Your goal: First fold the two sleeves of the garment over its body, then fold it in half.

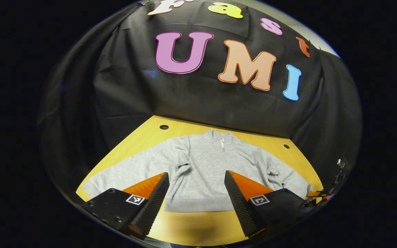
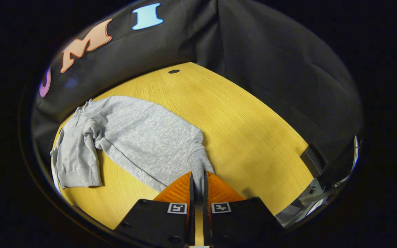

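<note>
In the right gripper view, the right gripper (image 2: pixel 199 184) is sitting nearest the camera, its two fingers (image 2: pixel 179 189) pressing together on the cuff (image 2: pixel 200 163) of one sleeve (image 2: pixel 150 144) and pinching the cloth between them. That sleeve is stretching away from the fingertips, lying flat and angled across the yellow wooden table (image 2: pixel 253 131) toward the sweater's body (image 2: pixel 76 155), which is lying further off at the left side of the tabletop, close to the black cloth wall (image 2: pixel 271 51). Near the table's far edge a small dark hole (image 2: pixel 173 71) is showing in the wood.

In the left gripper view, the left gripper (image 1: pixel 196 193) is hovering above the near edge of the table (image 1: pixel 191 227) with its fingers (image 1: pixel 153 199) spread wide apart and nothing between them. Just past the fingertips the grey sweater (image 1: pixel 202 172) is lying face up, its hem (image 1: pixel 198 206) toward the camera and its zipped collar (image 1: pixel 222 137) pointing at the back wall. Both sleeves are spreading outward from the shoulders, one (image 1: pixel 126 172) reaching toward the table's left edge and the other (image 1: pixel 284 175) toward the right edge, neither lying over the body. Beyond the collar two small dark holes (image 1: pixel 164 127) are showing in the tabletop before the black cloth wall (image 1: pixel 198 103).
</note>
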Demonstrator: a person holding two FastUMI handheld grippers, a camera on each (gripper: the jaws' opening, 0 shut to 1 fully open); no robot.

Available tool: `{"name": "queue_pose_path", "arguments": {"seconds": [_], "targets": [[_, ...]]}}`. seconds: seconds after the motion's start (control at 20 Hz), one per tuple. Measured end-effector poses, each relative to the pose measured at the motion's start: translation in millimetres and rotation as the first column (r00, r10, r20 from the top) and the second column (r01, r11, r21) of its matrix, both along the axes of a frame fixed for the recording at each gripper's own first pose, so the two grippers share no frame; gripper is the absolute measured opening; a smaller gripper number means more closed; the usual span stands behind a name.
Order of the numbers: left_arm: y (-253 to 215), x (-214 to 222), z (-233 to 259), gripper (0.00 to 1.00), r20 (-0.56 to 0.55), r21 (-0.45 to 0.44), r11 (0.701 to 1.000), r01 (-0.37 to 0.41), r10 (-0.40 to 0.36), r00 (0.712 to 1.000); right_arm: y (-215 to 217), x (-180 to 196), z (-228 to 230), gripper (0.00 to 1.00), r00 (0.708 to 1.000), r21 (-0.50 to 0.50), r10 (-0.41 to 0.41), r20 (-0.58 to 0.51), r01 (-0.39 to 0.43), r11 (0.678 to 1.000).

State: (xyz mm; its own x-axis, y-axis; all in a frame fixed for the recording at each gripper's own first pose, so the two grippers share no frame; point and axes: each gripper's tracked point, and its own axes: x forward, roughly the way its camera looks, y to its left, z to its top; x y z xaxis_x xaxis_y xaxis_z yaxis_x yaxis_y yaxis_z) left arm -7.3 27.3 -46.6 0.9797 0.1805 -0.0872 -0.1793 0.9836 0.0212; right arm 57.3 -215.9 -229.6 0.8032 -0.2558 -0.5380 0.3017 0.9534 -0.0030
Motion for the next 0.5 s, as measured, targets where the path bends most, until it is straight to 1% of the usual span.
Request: {"name": "queue_pose_path", "arguments": {"seconds": [0.15, 0.3, 0.4, 0.5], "targets": [[20.8, -3.7, 1.2, 0.94, 0.001, -0.032, 0.999, -0.007, 0.007, 1.000, 18.1, 7.8, 19.4, 0.11, 0.999, 0.008, 0.003, 0.040, -0.003, 1.000], [44.5, -4.9, -0.8, 0.94, -0.005, -0.035, 0.999, -0.025, 0.024, 1.000, 43.2, 20.6, 51.4, 0.12, 0.994, 0.005, 0.020, 0.104, -0.021, 1.000], [58.6, -6.6, 0.5, 0.94, -0.003, -0.038, 0.999, -0.037, 0.037, 0.999, 66.4, 31.6, 73.2, 0.12, 0.988, 0.000, 0.047, 0.150, -0.048, 0.999], [71.6, -8.9, -0.7, 0.94, -0.004, -0.048, 0.998, -0.049, 0.049, 0.999, 97.3, 45.3, 95.8, 0.11, 0.977, -0.010, 0.092, 0.194, -0.091, 0.996]]}}
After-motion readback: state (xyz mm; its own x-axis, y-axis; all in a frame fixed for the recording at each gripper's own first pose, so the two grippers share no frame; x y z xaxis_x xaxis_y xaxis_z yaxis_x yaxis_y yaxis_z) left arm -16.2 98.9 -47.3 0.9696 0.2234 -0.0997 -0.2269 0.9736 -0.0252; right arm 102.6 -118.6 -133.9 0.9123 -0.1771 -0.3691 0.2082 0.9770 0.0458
